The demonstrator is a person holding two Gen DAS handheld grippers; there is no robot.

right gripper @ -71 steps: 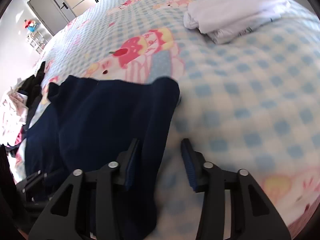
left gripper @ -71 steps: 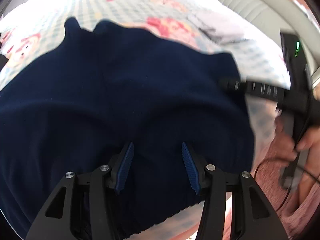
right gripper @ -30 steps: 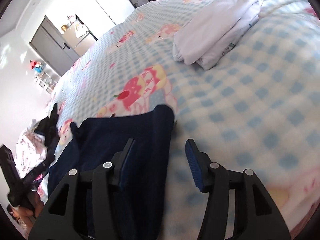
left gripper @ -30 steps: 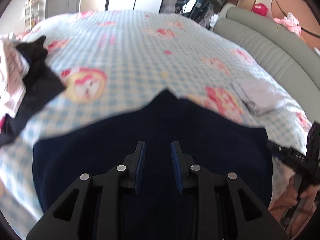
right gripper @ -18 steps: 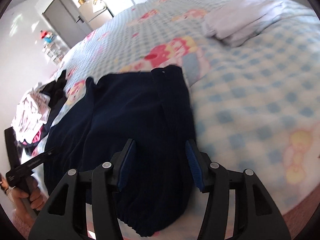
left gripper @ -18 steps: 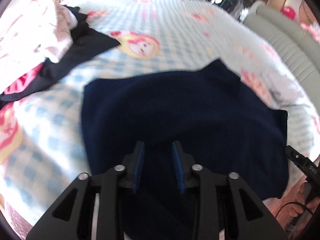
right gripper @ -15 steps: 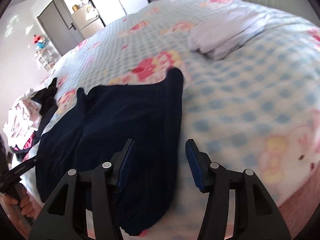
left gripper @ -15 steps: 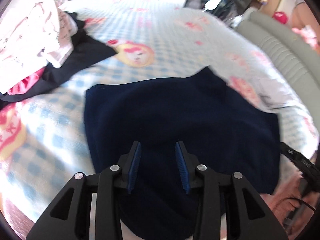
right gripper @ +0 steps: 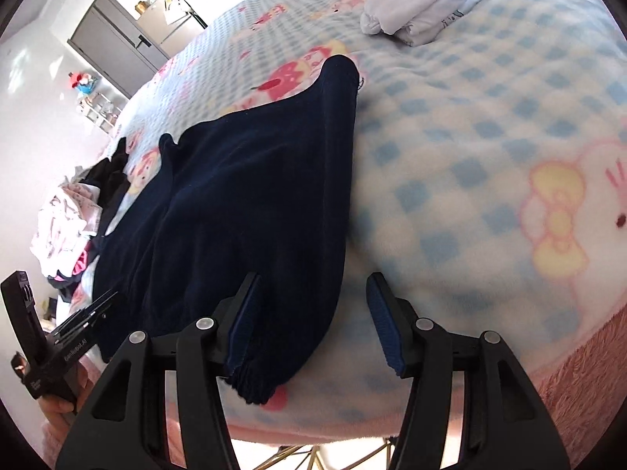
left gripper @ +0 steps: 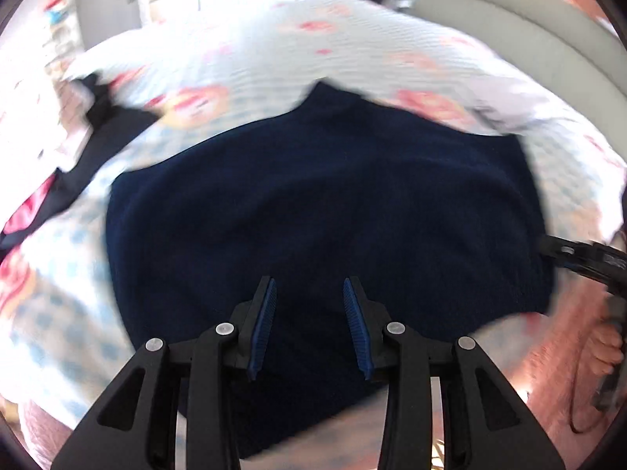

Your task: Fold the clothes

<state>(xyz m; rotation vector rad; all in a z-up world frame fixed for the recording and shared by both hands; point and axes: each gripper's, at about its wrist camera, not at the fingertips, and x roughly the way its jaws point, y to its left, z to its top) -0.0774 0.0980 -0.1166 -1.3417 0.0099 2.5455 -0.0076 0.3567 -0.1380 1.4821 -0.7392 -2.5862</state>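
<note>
1. One navy garment lies spread flat on the near part of the bed; its fabric is dark and fleecy, with an elastic-gathered hem at the near edge.
2. Left gripper: one unit, above the garment's near middle, jaws apart, nothing pinched between the blue pads.
3. Right gripper: one unit, at the garment's right edge, jaws opening, cloth between them but unpressed.
4. One checked blanket with cartoon prints covers the bed.
5. One folded white garment lies far right.
6. One heap of unfolded clothes lies far left.
</note>
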